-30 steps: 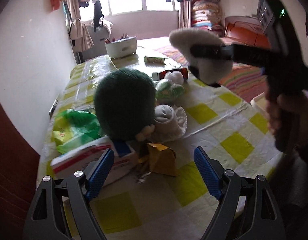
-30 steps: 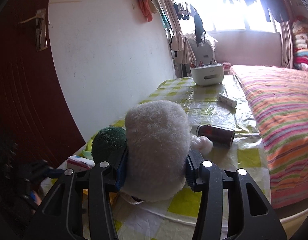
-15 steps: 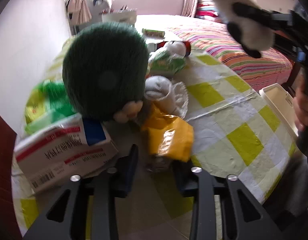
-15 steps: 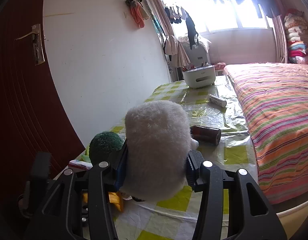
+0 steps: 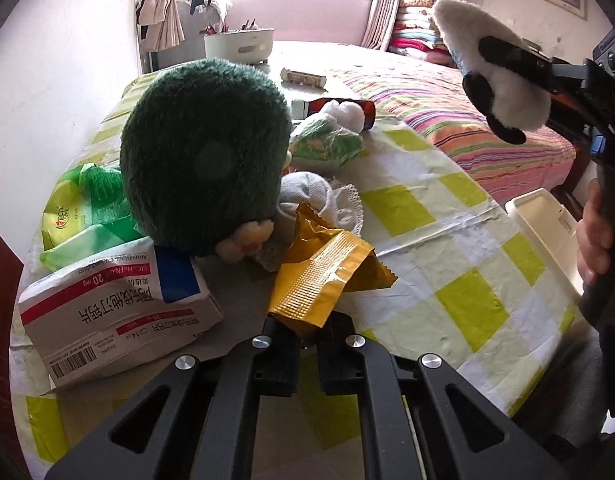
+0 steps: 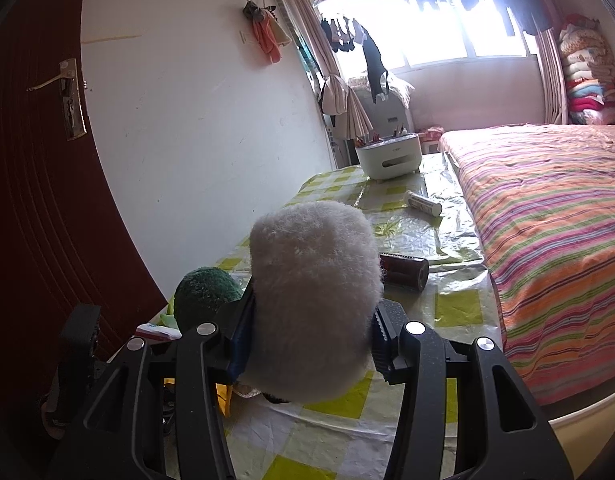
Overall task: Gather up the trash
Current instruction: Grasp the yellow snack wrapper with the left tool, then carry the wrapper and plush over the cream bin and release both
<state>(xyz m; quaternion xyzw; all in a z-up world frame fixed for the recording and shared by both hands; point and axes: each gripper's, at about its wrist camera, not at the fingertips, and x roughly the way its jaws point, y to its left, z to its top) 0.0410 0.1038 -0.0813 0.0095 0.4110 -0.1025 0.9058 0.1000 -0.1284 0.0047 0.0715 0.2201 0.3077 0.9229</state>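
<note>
Left claw (image 5: 307,330) pressed together on the near edge of a yellow wrapper (image 5: 323,276), pinching it low over the bench (image 5: 459,280). Wrapper crumpled, reaching up and away from the jaws toward a white sock (image 5: 311,194) and the foot of a dark green plush toy (image 5: 203,160) just behind it. To the left of the wrapper, a white medicine box (image 5: 119,316) with red and blue bands, partly under the green toy; behind that, a green plastic bag (image 5: 83,208). Farther back on the bench, a dark red can (image 6: 403,270) on its side, a small white tube (image 6: 423,203) and a white tub (image 6: 389,156) of pens. Right claw (image 6: 311,332) held up above the bench's right side, clamped around a white fluffy toy (image 6: 313,300) with black patches, a hand (image 5: 597,236) gripping its handle. White bin (image 5: 547,236) beside the bench edge, below that claw.
</note>
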